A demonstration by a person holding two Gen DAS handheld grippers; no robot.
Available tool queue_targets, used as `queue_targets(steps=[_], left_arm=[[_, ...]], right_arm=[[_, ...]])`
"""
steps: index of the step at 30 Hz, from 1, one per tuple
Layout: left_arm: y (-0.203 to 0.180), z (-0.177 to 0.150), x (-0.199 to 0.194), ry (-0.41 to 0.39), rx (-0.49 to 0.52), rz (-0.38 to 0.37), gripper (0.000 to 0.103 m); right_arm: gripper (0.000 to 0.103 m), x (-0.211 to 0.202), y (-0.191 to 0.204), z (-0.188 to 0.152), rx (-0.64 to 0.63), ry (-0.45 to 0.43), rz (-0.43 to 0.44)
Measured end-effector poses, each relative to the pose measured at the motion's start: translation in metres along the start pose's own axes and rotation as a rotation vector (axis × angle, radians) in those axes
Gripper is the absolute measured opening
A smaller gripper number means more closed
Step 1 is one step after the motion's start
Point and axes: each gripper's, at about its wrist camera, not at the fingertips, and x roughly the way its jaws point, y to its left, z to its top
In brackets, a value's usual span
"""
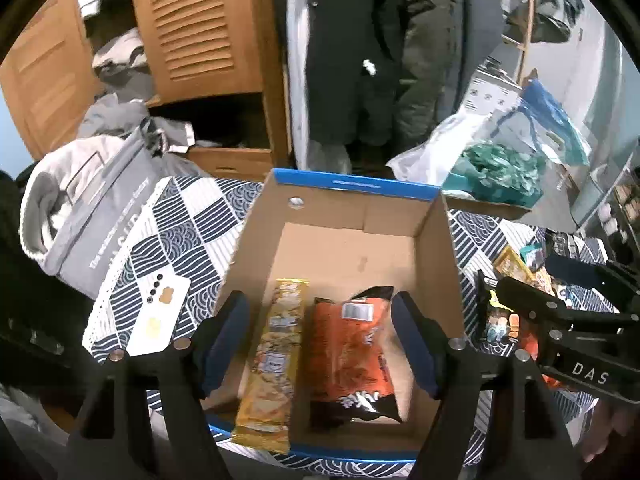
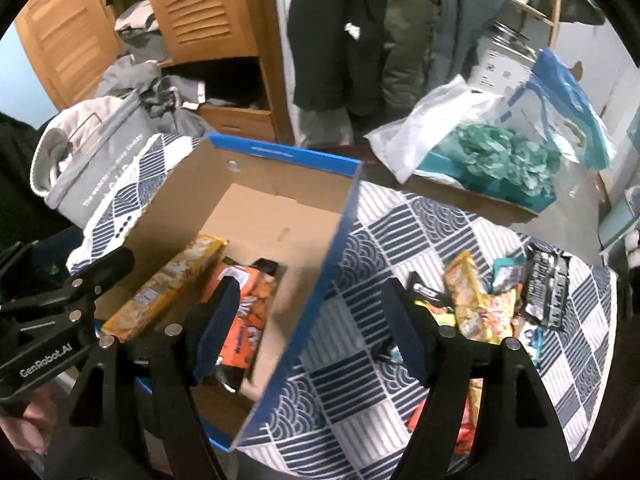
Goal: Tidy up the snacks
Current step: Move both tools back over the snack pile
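Below open left gripper (image 1: 320, 344): orange bag (image 1: 354, 354).

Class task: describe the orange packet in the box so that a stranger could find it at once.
Find the open cardboard box on the patterned tablecloth. Two packets lie inside; the orange snack bag is the wide, crumpled one, right of the long yellow packet.

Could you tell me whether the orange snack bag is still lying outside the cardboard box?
No, the orange snack bag lies inside the cardboard box, beside the long yellow cracker pack.
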Motion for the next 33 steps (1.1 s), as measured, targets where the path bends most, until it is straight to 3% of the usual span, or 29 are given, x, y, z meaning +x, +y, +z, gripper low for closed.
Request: queue_targets(steps=[11,22,33], left_arm=[[-0.045,0.002,-0.002,0.014,0.086,-0.038,0.075],[-0.1,0.004,0.006,0.053,0.16,-0.126,0.075],[-0.139,0.0,0.033,0.121,0.193,-0.133,0.075]], right_arm=[[0.074,-0.013,-0.041,-0.02,0.035,0.001,-0.053],[0.074,-0.016,-0.09,-0.042,0.093,0.015,-0.112],[0.074,-0.011,-0.134,-0.058,0.15,0.045,-0.175]])
